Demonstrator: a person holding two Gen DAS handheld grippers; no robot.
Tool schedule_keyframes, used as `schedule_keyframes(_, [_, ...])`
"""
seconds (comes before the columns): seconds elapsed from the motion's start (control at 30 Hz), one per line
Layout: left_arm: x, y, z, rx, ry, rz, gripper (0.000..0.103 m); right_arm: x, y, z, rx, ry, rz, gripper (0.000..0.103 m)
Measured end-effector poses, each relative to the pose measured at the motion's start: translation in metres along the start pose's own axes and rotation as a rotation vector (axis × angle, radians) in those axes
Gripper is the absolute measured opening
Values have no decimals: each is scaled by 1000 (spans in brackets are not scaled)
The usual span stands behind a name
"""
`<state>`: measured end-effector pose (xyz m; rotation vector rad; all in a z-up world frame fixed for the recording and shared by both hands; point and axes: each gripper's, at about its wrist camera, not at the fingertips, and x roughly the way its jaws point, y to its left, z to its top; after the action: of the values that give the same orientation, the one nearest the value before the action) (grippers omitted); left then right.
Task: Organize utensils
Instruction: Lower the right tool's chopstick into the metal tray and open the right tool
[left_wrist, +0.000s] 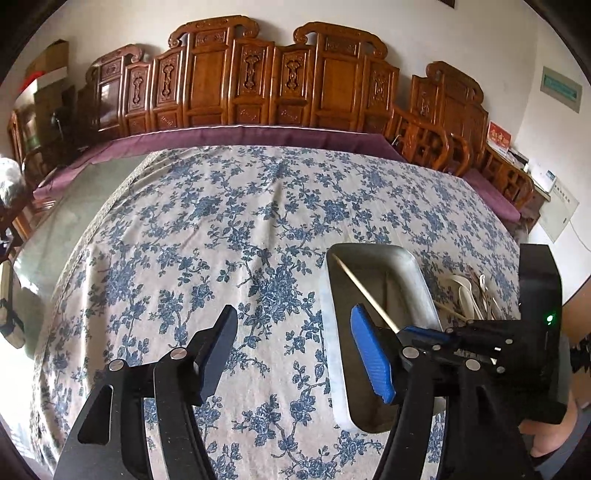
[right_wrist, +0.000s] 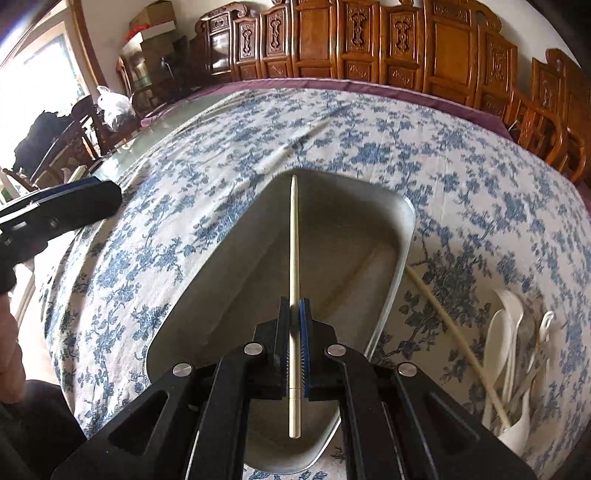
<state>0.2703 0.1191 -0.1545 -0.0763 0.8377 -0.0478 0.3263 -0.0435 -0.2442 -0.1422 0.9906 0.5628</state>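
My right gripper (right_wrist: 294, 314) is shut on a pale chopstick (right_wrist: 293, 240) and holds it above the metal tray (right_wrist: 406, 221), tip pointing away. A second chopstick (right_wrist: 352, 277) seems to lie inside the tray. In the left wrist view the held chopstick (left_wrist: 364, 293) slants over the tray (left_wrist: 373, 249), with the right gripper (left_wrist: 406, 329) at its near end. My left gripper (left_wrist: 295, 350) is open and holds nothing. It hangs over the cloth at the tray's left edge.
The table wears a blue-flowered cloth (left_wrist: 229, 236). Right of the tray lie a loose chopstick (right_wrist: 454, 332) and a pile of white plastic spoons (right_wrist: 506, 350). Carved wooden chairs (left_wrist: 280, 81) line the far side. The left gripper's finger (right_wrist: 74, 199) shows at the left.
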Motion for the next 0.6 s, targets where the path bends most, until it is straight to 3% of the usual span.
schedule_keyframes(0.37, [-7,-14,-3,18,-6,-21,61,-25,-12,-2,-14,-70,84,14])
schedule_keyframes(0.6, [-17,-49,-11,81,-4,-61,61,-86,-49,-21,-21,-153,27,14])
